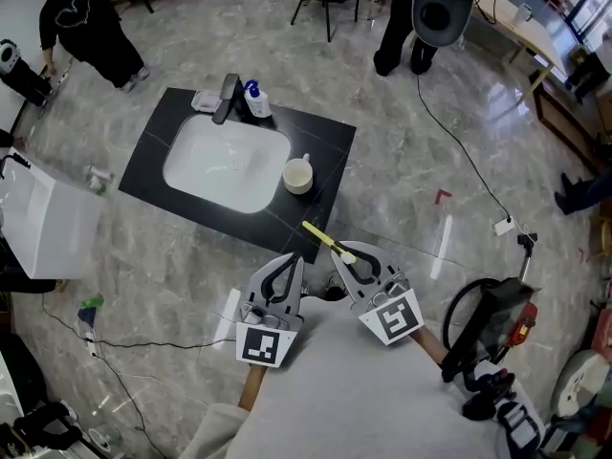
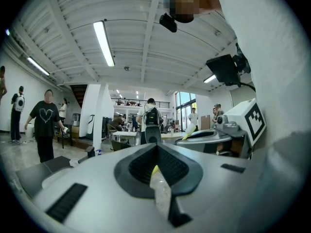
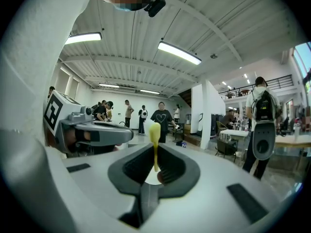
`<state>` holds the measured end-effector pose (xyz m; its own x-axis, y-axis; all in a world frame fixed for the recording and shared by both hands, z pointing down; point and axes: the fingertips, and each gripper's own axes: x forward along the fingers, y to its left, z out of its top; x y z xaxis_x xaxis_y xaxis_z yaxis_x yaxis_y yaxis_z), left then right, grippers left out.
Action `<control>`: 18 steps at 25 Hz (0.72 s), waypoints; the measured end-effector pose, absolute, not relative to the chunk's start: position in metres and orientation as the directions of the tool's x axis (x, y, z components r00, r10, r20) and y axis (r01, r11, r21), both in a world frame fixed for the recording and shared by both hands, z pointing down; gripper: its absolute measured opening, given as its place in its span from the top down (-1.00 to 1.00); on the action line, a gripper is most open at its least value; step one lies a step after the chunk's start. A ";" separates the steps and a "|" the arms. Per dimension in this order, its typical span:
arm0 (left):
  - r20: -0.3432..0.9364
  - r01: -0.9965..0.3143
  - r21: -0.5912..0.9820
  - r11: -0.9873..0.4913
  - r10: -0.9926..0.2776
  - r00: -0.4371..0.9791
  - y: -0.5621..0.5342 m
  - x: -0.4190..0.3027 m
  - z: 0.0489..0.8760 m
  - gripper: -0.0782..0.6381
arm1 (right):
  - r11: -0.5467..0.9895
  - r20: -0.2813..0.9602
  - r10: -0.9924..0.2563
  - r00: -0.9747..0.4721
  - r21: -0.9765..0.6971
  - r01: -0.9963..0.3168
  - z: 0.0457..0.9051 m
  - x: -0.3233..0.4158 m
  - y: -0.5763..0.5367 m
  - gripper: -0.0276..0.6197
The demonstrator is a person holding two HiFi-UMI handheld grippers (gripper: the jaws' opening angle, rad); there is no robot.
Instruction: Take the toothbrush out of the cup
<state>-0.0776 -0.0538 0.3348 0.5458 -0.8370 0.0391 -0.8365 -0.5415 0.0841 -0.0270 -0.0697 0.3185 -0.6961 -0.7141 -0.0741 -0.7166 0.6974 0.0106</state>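
The yellow toothbrush [image 1: 325,239] is out of the white cup [image 1: 297,175] and hangs over the counter's near edge, slanting up to the left. My right gripper [image 1: 344,254] is shut on its lower end. In the right gripper view the toothbrush [image 3: 154,137] stands upright between the dark pads of that gripper [image 3: 155,168]. The cup stands on the black counter [image 1: 325,151], right of the white sink [image 1: 226,161], with nothing showing in it. My left gripper [image 1: 291,260] hovers just left of the right one, shut and holding nothing. In its own view the left gripper [image 2: 156,152] shows its jaws closed together.
A black faucet [image 1: 227,98], a blue-capped bottle [image 1: 254,100] and a soap dish [image 1: 205,100] line the sink's far edge. A white cabinet [image 1: 43,223] stands at left. Cables cross the marble floor [image 1: 459,151]. People stand at the far side.
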 end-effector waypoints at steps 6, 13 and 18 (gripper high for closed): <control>0.037 -0.841 0.085 -0.534 -0.842 0.538 -0.052 -0.076 0.336 0.77 | 0.701 -0.072 -0.711 -0.700 0.009 -0.713 0.320 -0.026 -0.068 0.84; 0.029 -0.846 0.079 -0.528 -0.847 0.531 -0.054 -0.078 0.335 0.77 | 0.702 -0.073 -0.709 -0.702 0.025 -0.712 0.320 -0.026 -0.073 0.84; 0.026 -0.845 0.078 -0.529 -0.846 0.532 -0.059 -0.078 0.334 0.77 | 0.696 -0.080 -0.714 -0.696 0.032 -0.717 0.320 -0.026 -0.079 0.84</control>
